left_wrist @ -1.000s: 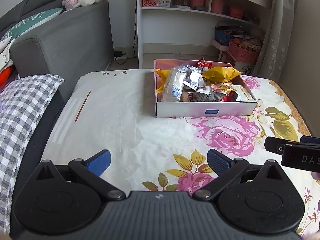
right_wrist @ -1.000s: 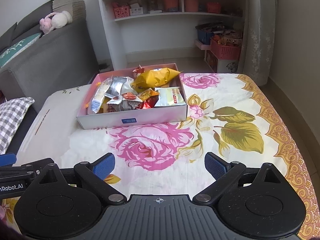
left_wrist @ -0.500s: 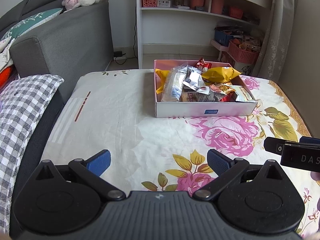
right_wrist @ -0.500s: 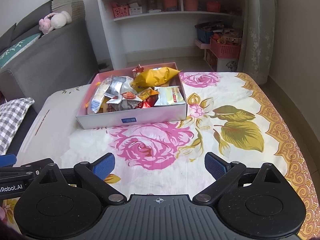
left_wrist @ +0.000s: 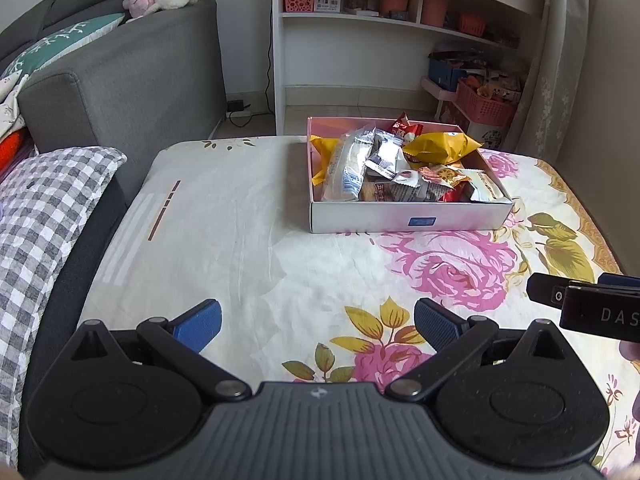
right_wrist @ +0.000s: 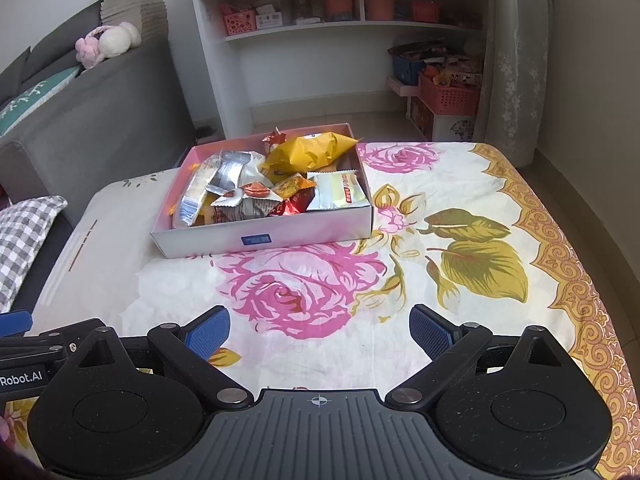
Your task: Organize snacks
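Several crinkly foil and plastic snack packets (right_wrist: 272, 184) lie heaped in a shallow white cardboard box with a pink inside (right_wrist: 264, 238), which stands on the far half of a flower-printed cloth-covered table (right_wrist: 460, 280). On top sits a puffed yellow pillow bag (right_wrist: 310, 152); a long clear-and-silver wrapped packet (left_wrist: 348, 168) leans along the box's left wall, and a flat pale green-and-white sachet (right_wrist: 340, 192) lies at the right. All look light and soft, likely slippery and quick to crumple. The air-filled bag would squash if pinched across its belly, so a sealed end seam or a corner is probably the safer hold; the flat sachets want an edge. The box itself looks stiff enough to push or take by a wall.

The left gripper (left_wrist: 318, 322) and the right gripper (right_wrist: 320, 326) both hover low over the cloth, well short of the box, blue pads spread wide with nothing between them. A grey sofa (left_wrist: 132, 72) and white shelves (right_wrist: 352, 24) stand beyond.
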Motion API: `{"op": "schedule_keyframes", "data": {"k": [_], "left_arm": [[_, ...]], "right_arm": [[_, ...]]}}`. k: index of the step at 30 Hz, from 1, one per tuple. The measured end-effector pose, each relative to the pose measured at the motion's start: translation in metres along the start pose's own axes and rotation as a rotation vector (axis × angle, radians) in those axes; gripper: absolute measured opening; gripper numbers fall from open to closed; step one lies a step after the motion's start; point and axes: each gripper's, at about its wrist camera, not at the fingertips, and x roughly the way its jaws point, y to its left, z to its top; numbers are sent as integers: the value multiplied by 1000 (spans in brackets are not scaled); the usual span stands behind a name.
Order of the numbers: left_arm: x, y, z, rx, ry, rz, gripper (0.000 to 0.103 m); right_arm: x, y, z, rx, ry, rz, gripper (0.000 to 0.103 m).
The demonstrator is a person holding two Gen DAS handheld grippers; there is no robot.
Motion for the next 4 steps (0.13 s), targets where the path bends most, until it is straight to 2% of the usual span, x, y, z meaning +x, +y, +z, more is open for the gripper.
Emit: {"op": "schedule_keyframes", "data": {"k": [4], "left_arm": [[1,0,0,6,6,-4,103]], "right_arm": [[2,-2,-1,4,4,-2,98]]}}
